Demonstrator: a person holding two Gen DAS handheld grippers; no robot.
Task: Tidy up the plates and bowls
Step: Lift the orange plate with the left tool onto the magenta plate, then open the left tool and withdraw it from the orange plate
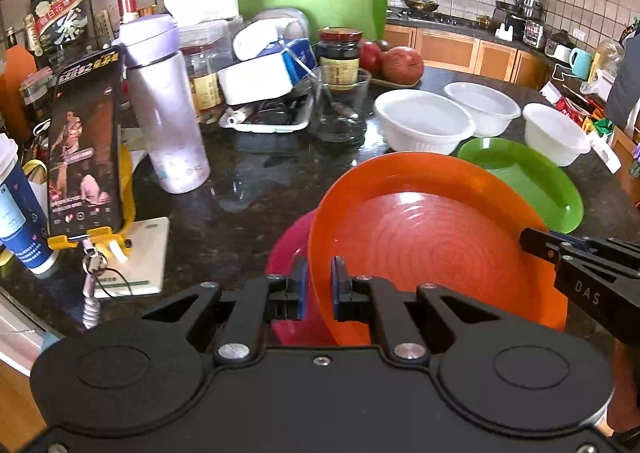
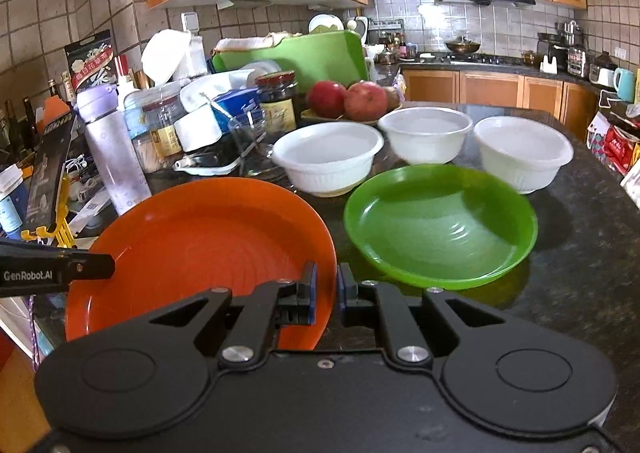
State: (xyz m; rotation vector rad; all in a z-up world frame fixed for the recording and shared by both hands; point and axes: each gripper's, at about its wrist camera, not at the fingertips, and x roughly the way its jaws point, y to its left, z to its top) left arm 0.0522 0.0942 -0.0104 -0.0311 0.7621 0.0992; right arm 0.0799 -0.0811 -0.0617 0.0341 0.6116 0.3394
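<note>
You held the orange plate (image 1: pixel 436 237) by opposite rims, both grippers clamped shut; light, stiff, slippery plastic.

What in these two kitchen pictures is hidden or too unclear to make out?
- Pink plate: left wrist view, mostly hidden behind the orange plate; in the right wrist view it does not show at all.
- Green plate: left wrist view, near edge covered by the orange plate.
- Jar label: right wrist view, too small to read.
- Left gripper fingertips: right wrist view, only one side shows; the rest is cut off by the left edge.
</note>
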